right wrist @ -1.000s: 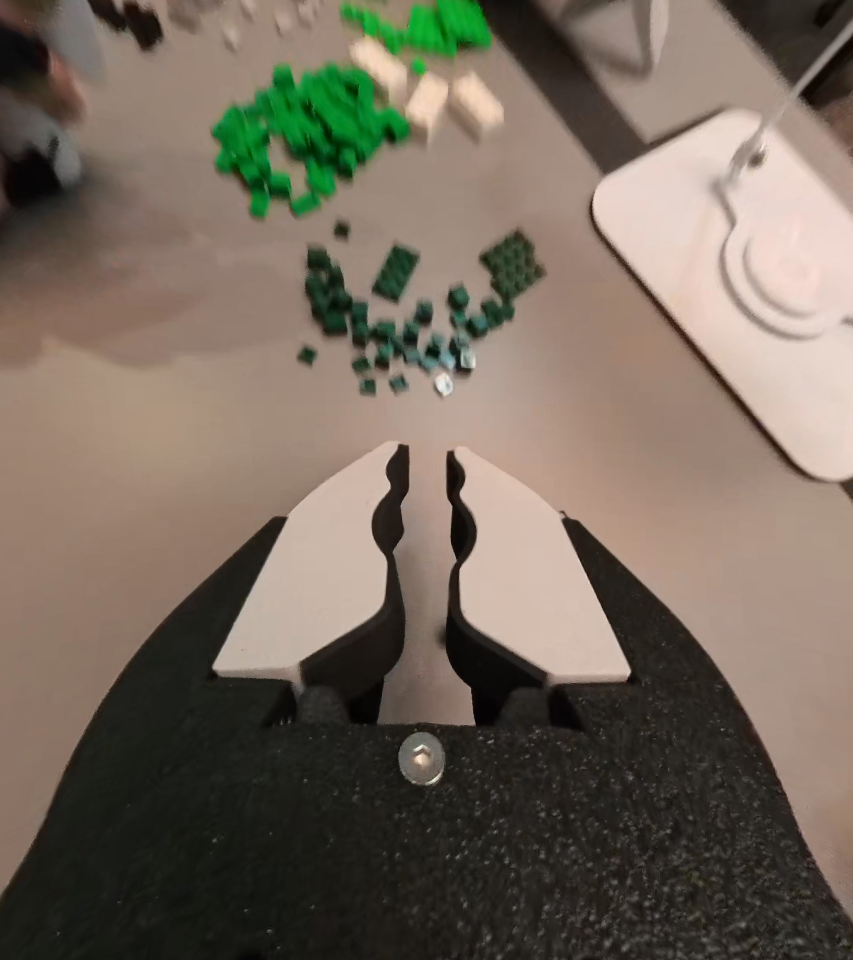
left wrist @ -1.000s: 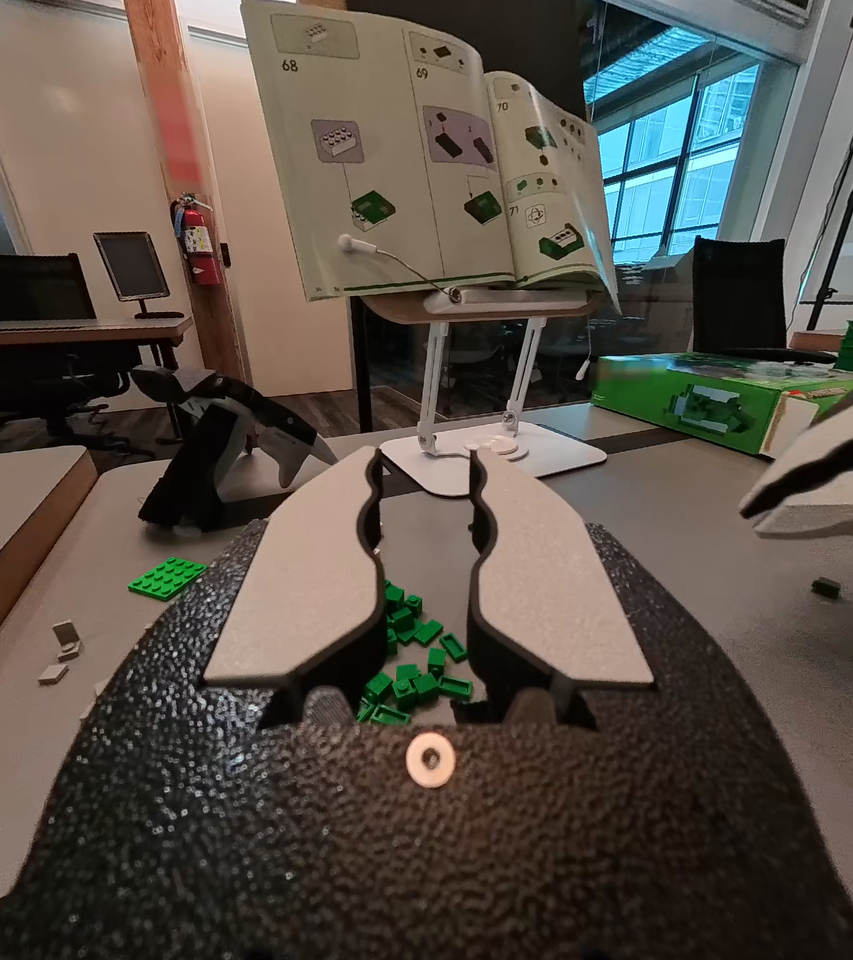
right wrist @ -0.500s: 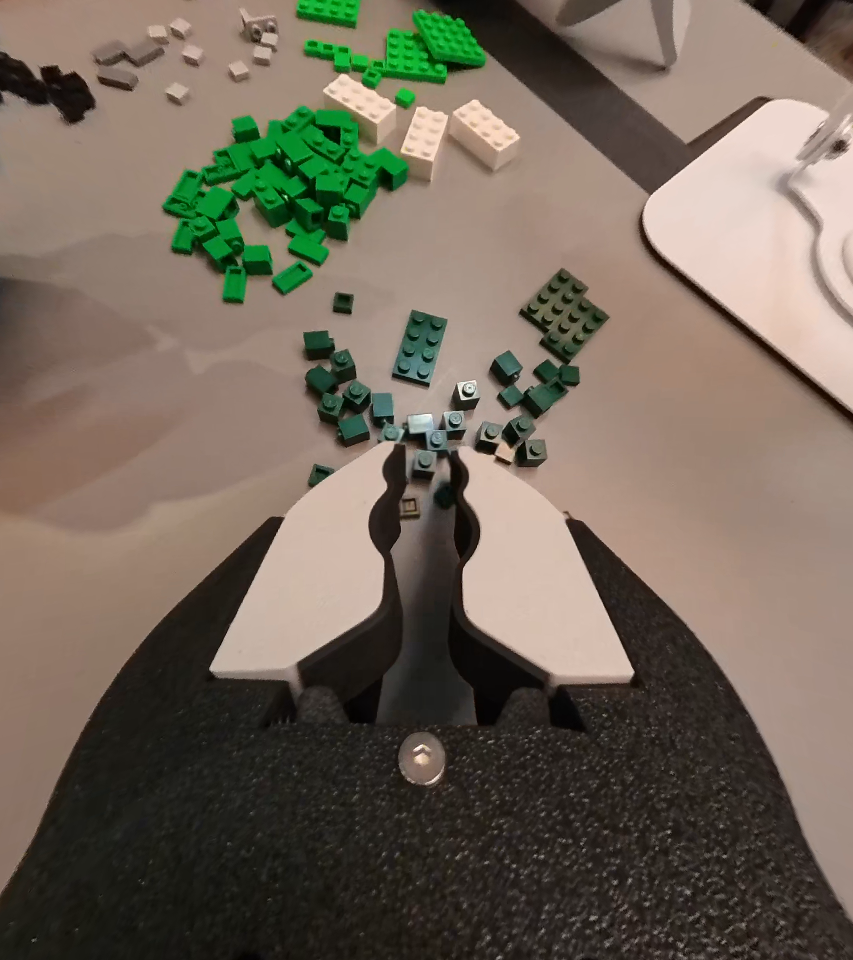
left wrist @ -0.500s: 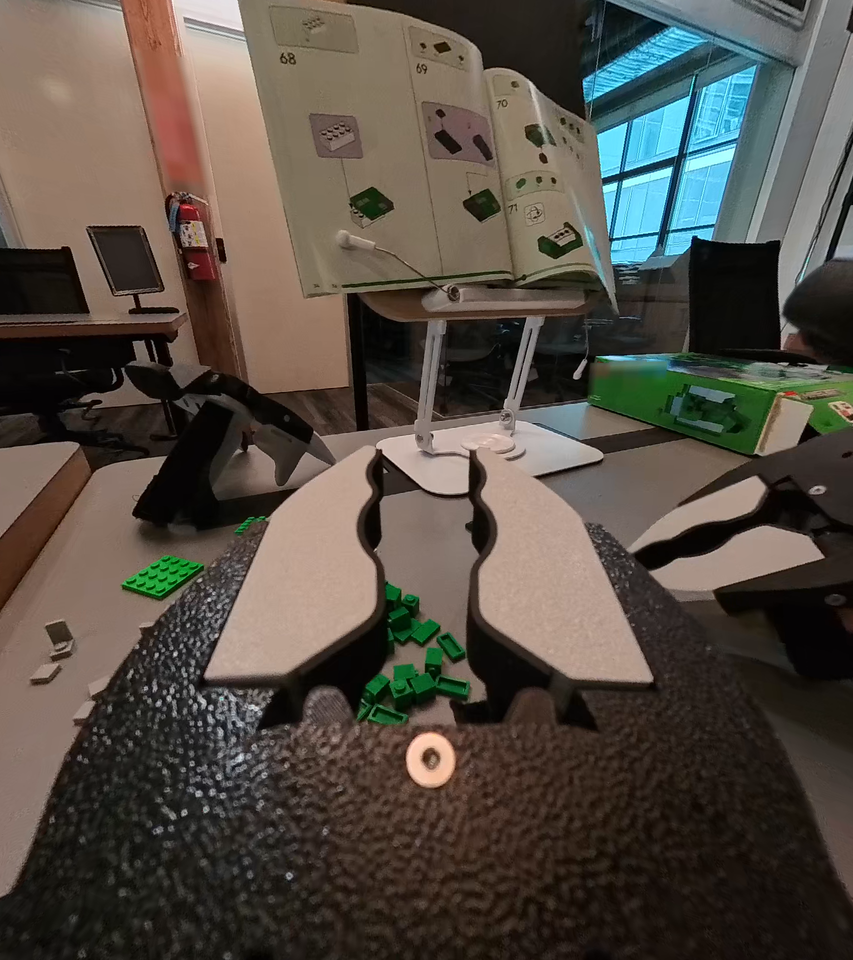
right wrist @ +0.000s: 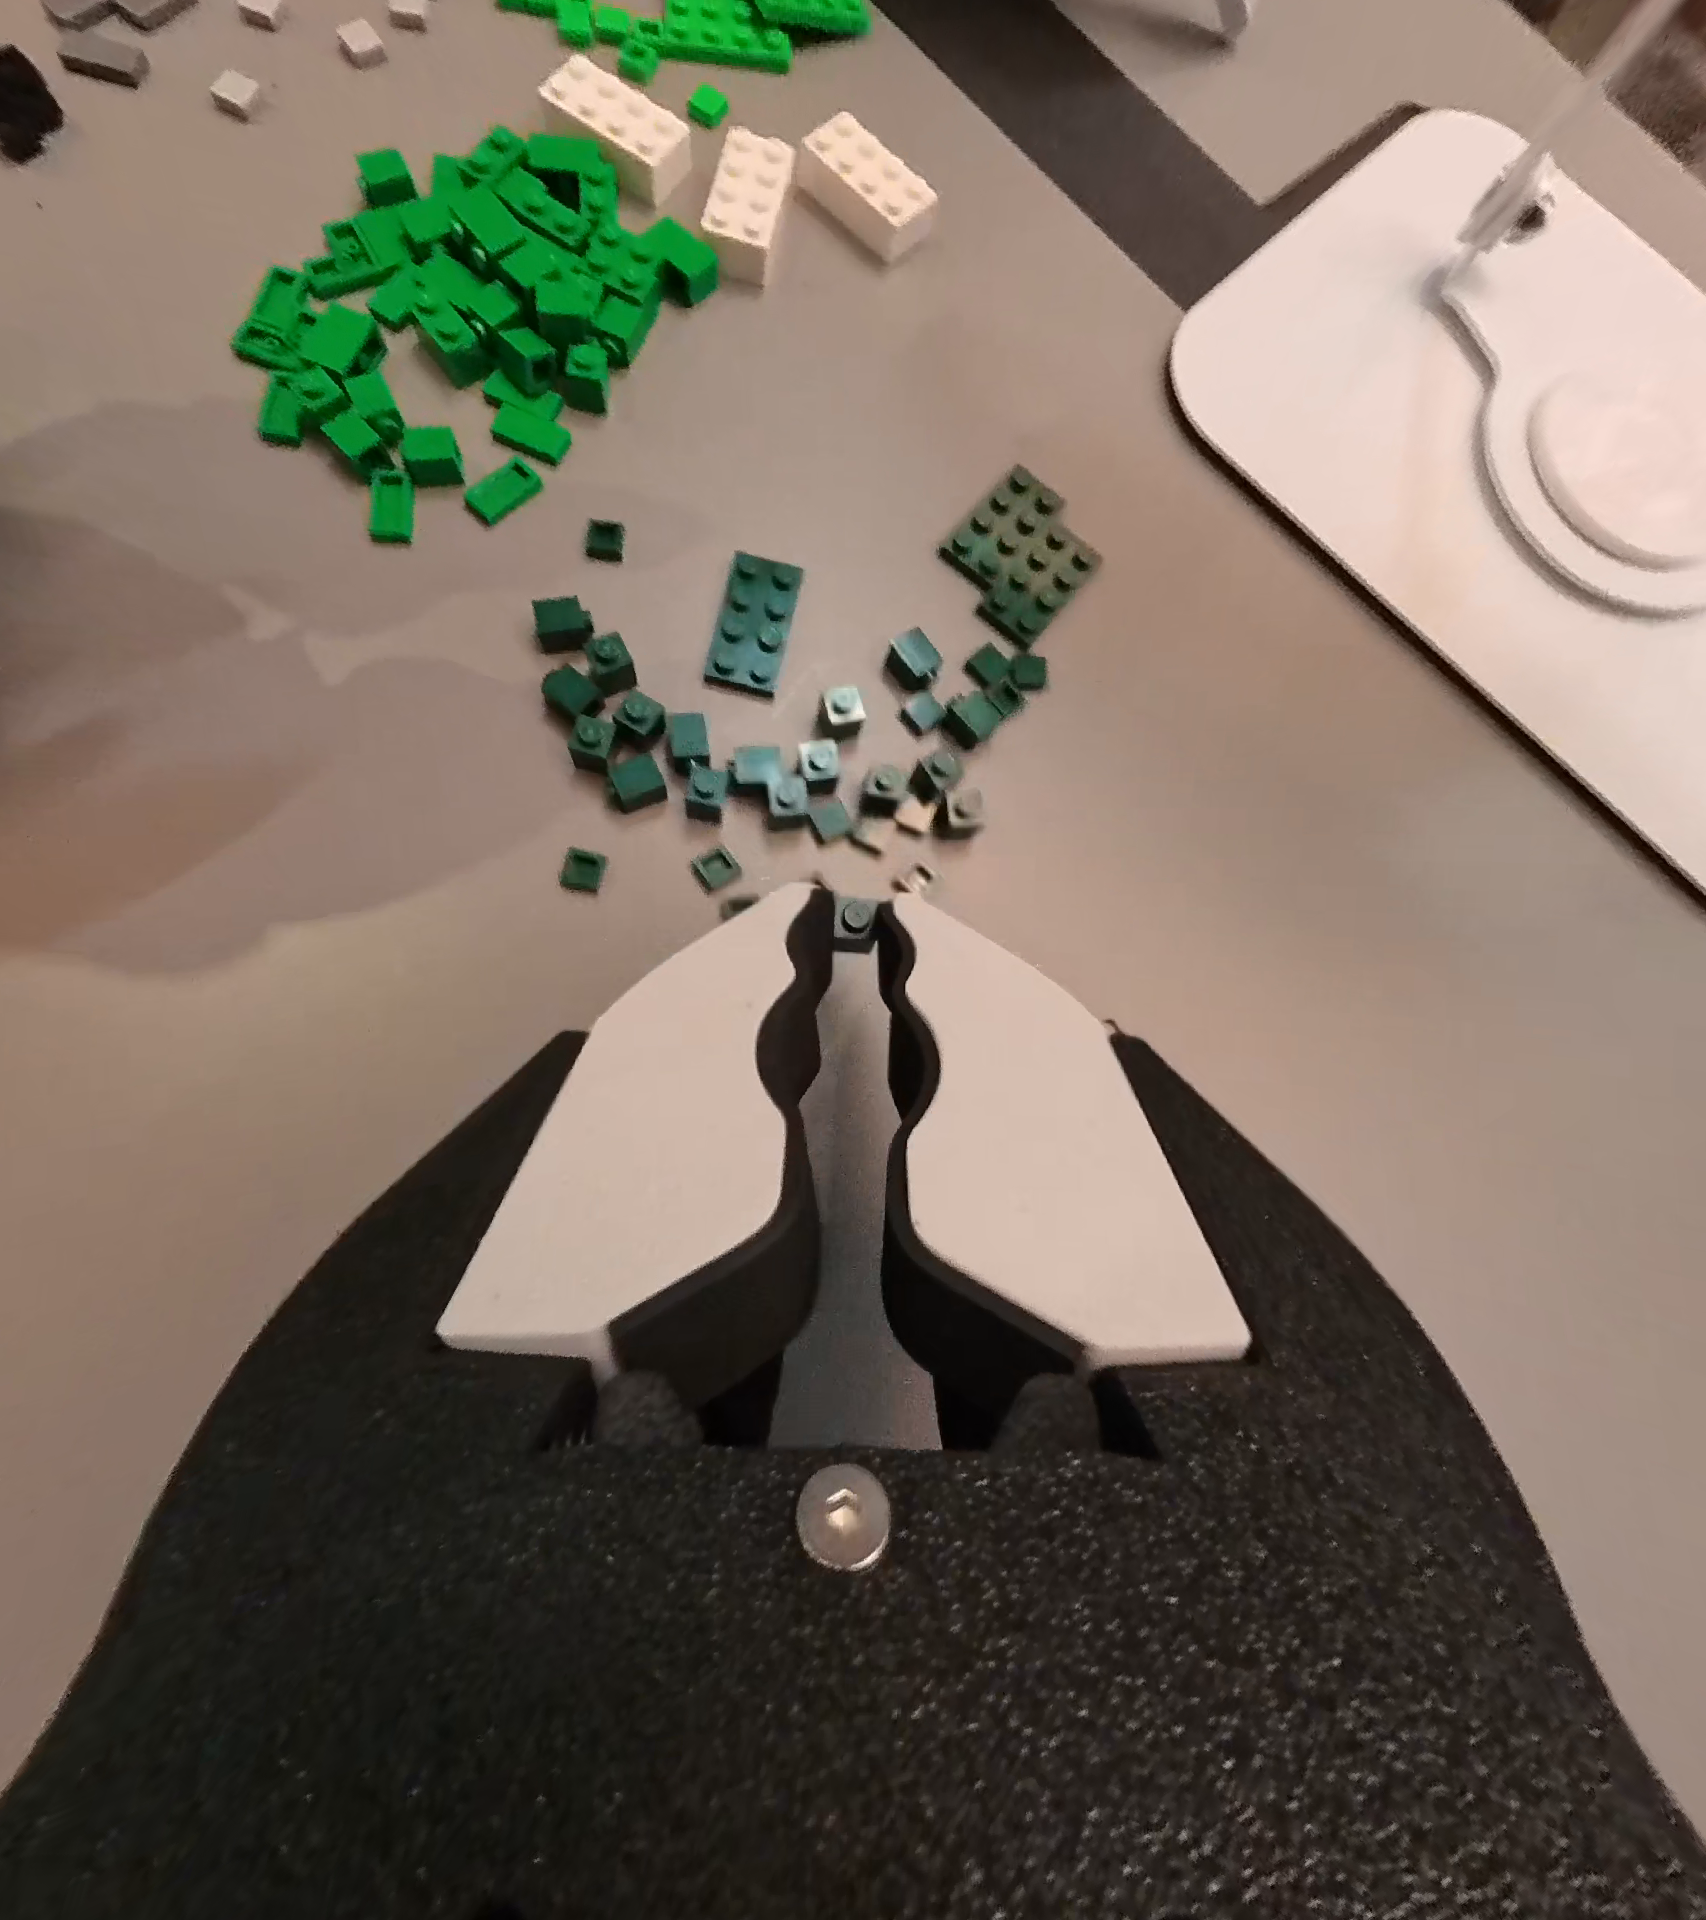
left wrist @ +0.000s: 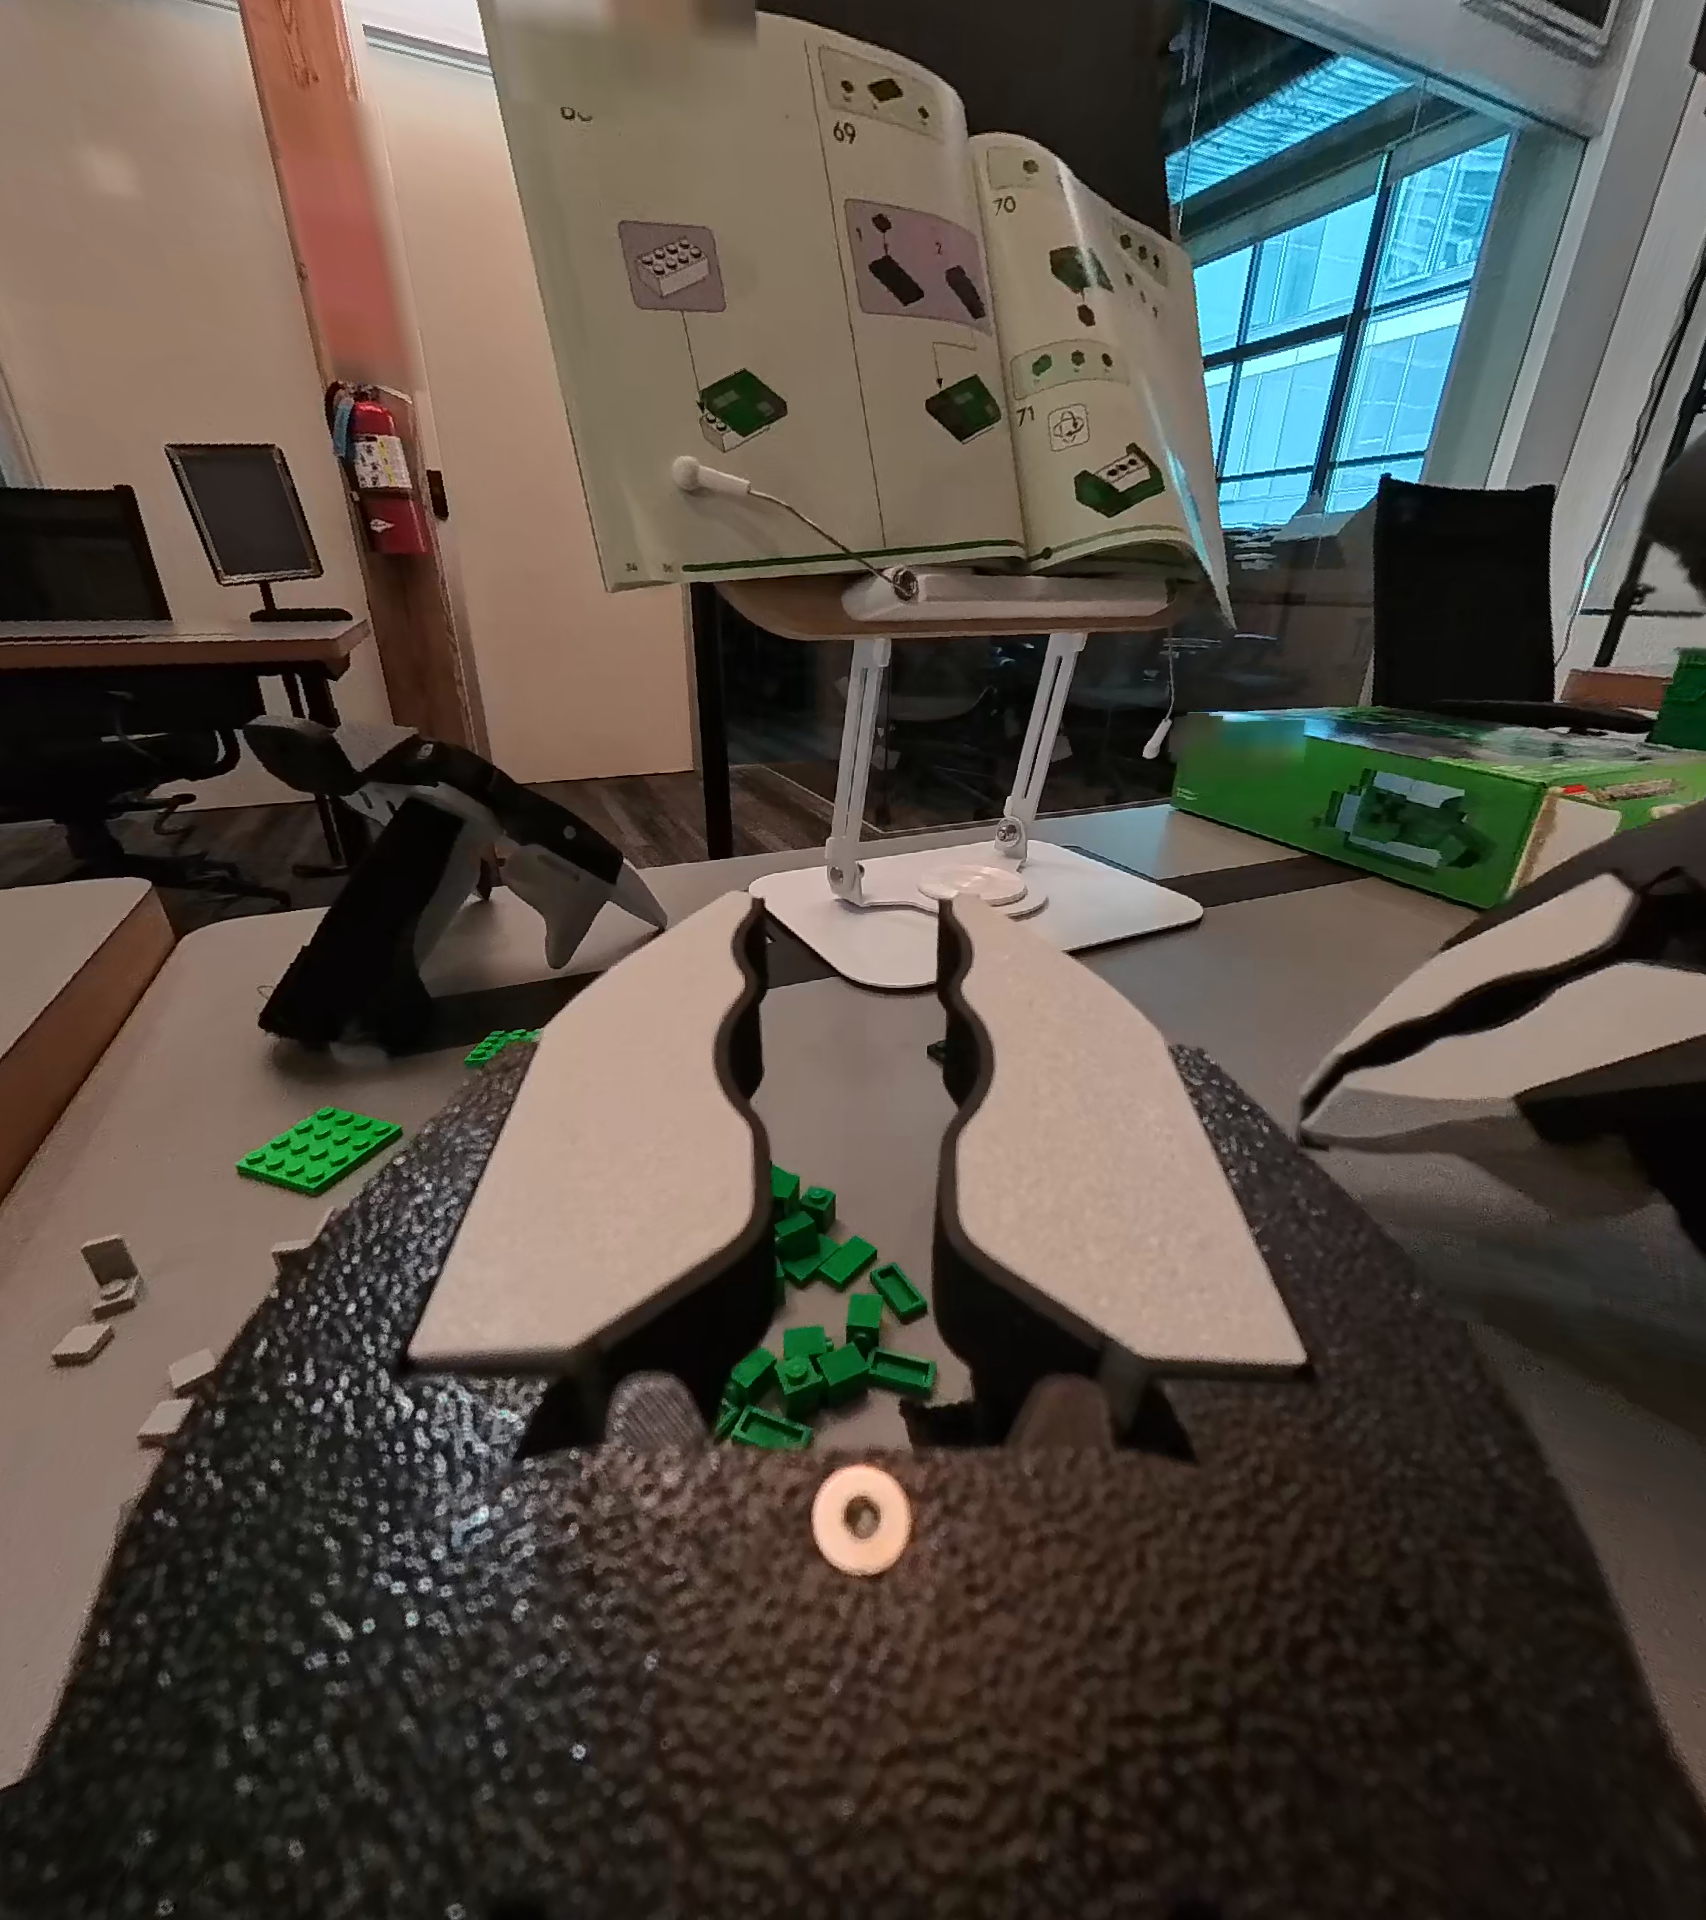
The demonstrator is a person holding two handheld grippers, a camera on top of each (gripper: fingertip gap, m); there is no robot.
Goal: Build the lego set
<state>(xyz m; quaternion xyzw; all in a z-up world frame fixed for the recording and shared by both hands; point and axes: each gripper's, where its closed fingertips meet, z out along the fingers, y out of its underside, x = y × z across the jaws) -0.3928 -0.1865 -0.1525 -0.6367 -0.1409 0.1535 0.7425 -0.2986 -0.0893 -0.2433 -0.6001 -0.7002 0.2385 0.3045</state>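
Observation:
My right gripper (right wrist: pixel 854 914) is shut on a small dark green one-stud brick (right wrist: pixel 855 925) held at its fingertips, just above the near edge of a scatter of dark green bricks (right wrist: pixel 776 758). A dark green 2x4 plate (right wrist: pixel 755 634) and a larger dark green plate (right wrist: pixel 1020 561) lie beyond. A bright green brick pile (right wrist: pixel 475 301) and three white bricks (right wrist: pixel 755 182) lie farther off. My left gripper (left wrist: pixel 849 914) is open and empty above bright green bricks (left wrist: pixel 828 1320). The right gripper also shows in the left wrist view (left wrist: pixel 1348 1101).
An open instruction book (left wrist: pixel 859 322) sits on a white stand (left wrist: pixel 974 904), whose base also shows in the right wrist view (right wrist: pixel 1514 488). A bright green plate (left wrist: pixel 319 1148), grey tiles (left wrist: pixel 111 1299), a spare gripper (left wrist: pixel 444 873) and a green box (left wrist: pixel 1451 800) are on the table. The left gripper's tips are roughly 15 cm from the right gripper's. The left gripper is farther from the dark green 2x4 plate (right wrist: pixel 755 634), some 12 cm, than the right, some 7 cm.
My right gripper moved forward down to the dark green bricks, closed on one small brick and drew back a little with it. My left gripper stayed open in place.

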